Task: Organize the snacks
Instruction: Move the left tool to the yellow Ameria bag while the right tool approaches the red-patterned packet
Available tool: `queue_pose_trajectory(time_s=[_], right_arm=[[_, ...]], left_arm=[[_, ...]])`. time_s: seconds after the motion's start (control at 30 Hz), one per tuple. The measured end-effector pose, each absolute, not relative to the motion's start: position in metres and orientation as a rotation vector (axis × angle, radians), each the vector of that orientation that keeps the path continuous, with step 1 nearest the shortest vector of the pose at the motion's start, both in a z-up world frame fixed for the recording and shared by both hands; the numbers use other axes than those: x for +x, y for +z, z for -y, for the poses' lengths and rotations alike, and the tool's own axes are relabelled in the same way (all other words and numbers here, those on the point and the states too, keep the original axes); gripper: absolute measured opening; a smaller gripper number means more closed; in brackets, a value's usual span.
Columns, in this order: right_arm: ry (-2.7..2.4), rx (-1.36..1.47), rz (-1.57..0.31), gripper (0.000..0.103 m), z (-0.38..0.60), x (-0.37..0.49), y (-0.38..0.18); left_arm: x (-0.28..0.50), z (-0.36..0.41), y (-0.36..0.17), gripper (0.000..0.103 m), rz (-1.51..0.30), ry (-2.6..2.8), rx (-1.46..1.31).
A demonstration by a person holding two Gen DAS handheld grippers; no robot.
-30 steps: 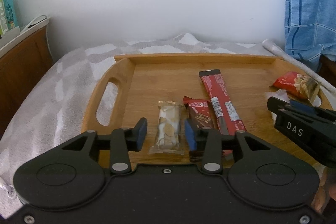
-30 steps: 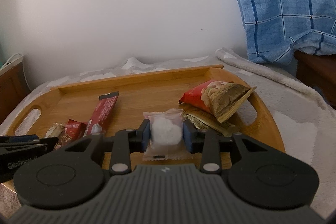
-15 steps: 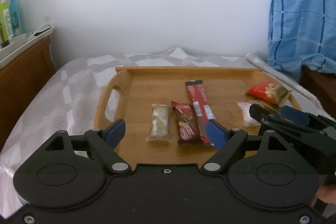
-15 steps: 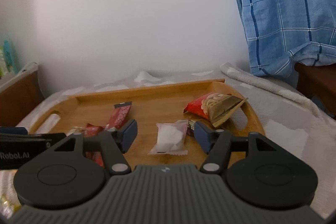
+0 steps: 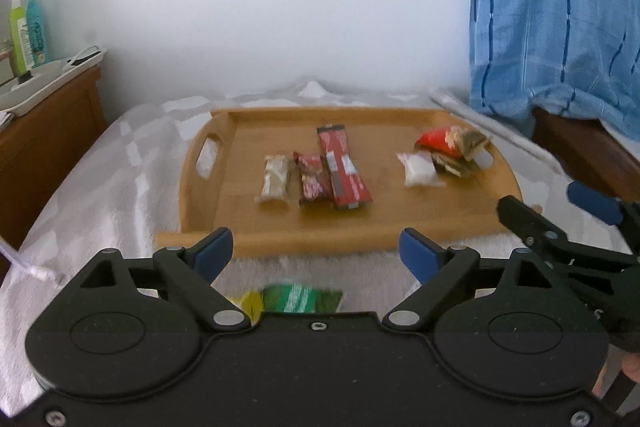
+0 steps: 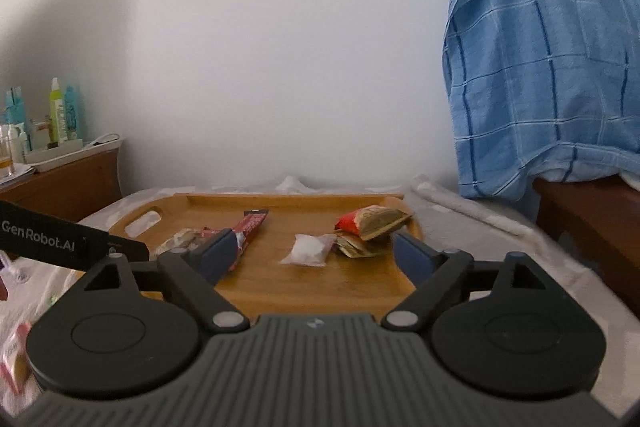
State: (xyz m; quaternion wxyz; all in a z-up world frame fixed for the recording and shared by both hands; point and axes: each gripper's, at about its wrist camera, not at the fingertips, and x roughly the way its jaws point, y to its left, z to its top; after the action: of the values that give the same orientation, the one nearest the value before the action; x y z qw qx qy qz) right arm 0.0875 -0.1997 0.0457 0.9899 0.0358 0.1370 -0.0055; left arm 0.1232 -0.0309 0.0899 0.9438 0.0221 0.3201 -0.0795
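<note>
A wooden tray lies on the bed. On it, left to right, are a beige bar, a small dark red pack, a long red bar, a white packet, a brown packet and a red nut bag. My left gripper hovers in front of the tray's near rim, jaws opening wide with nothing between them. My right gripper is also back from the tray, jaws opening and empty, the white packet lying free beyond them. A green packet lies on the blanket under the left gripper.
A wooden nightstand with bottles stands at the left. A blue checked cloth hangs over dark furniture at the right. A white wall backs the bed. A pink packet lies on the blanket at lower left.
The right gripper let go of the white packet, and the left opened from around the beige bar. Both pulled back from the tray and spread wide; the green packet came into view.
</note>
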Motion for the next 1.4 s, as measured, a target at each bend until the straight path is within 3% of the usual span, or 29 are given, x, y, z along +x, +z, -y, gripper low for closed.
queue_pose_trajectory(time_s=[0.47,0.83,1.13,1.4], right_arm=[[-0.063,0.086,-0.312,0.102,0.223,0.036,0.038],[-0.109,0.181,-0.372,0.103,0.231,0.015,0.024],[-0.217,0.101,-0.440,0.103,0.220,0.026,0.011],[-0.237,0.163,-0.607,0.103,0.228,0.052,-0.010]], left_arm=[[0.066,0.025,0.088,0.091,-0.662,-0.156,0.025],[0.041,0.006,0.059,0.092,-0.701,-0.109,0.033],[0.057,-0.012,0.042,0.093,-0.722,-0.056,0.003],[0.080,-0.022,0.032,0.091,-0.737,-0.019,-0.008]])
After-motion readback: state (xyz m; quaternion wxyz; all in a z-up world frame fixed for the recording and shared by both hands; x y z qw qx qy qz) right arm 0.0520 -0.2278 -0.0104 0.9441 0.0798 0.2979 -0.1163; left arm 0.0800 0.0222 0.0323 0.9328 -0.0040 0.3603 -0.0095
